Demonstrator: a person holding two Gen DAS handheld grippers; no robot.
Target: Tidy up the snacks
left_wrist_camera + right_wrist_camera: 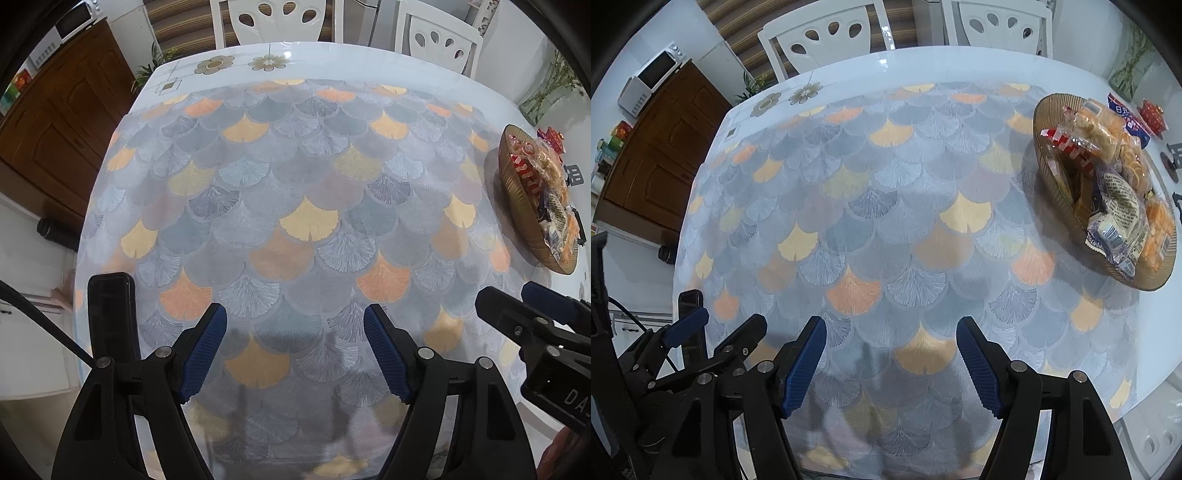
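A ribbed golden bowl (1057, 192) stands at the right of the table, heaped with wrapped snacks (1115, 192): biscuits, a red-and-white pack and white packets. It also shows at the right edge of the left wrist view (517, 206). My right gripper (891, 363) is open and empty over the table's near edge, well short of the bowl. My left gripper (295, 352) is open and empty, hovering beside it on the left. Each gripper shows in the other's view: the right one (532, 314) and the left one (716, 332).
The table (849, 206) carries a fan-patterned cloth. A blue pack (1126, 114) and a red ornament (1152, 110) lie behind the bowl. Two white chairs (831, 33) stand at the far side. A wooden cabinet (661, 155) with a microwave (646, 85) stands at the left.
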